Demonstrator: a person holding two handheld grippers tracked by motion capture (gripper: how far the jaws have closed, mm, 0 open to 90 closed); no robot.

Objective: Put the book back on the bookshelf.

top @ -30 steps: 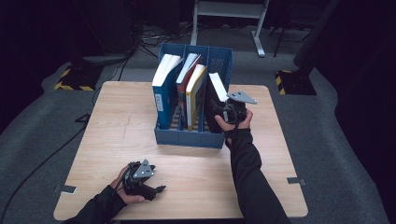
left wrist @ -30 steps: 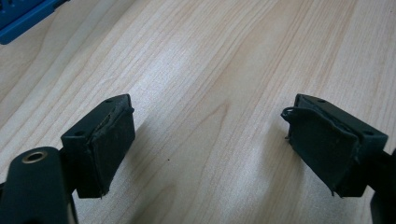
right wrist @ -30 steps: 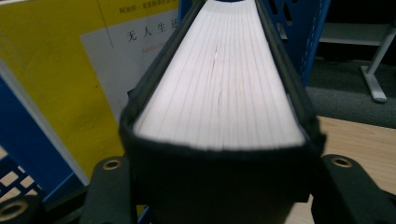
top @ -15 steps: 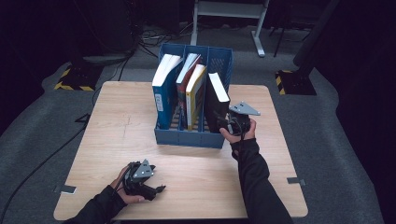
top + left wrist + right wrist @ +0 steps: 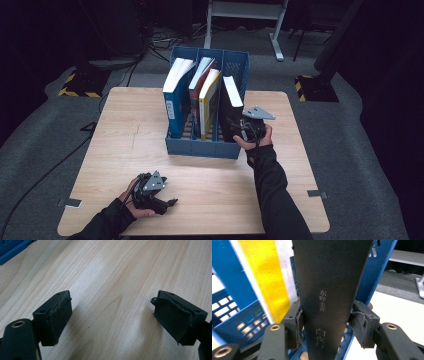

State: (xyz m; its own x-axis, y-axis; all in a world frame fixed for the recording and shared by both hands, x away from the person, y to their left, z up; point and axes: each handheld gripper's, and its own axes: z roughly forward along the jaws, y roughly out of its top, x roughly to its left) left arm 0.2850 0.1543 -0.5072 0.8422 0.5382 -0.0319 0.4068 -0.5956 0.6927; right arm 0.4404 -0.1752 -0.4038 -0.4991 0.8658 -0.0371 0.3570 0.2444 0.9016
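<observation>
Right tongs (image 5: 325,326) are pinching the upright black book (image 5: 329,290) at its spine, seemingly seated in the blue rack's (image 5: 200,146) rightmost slot, while left tongs (image 5: 112,320) are idling spread over the counter (image 5: 120,272).

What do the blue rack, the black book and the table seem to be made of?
Rack: probably moulded plastic, one even blue, with slotted lattice walls.
Black book: looks like paper or card, matt black cover, pale printed characters on the spine, white page edges on top.
Table: pale wood grain with a soft sheen, perhaps laminate or veneer rather than solid wood.
</observation>
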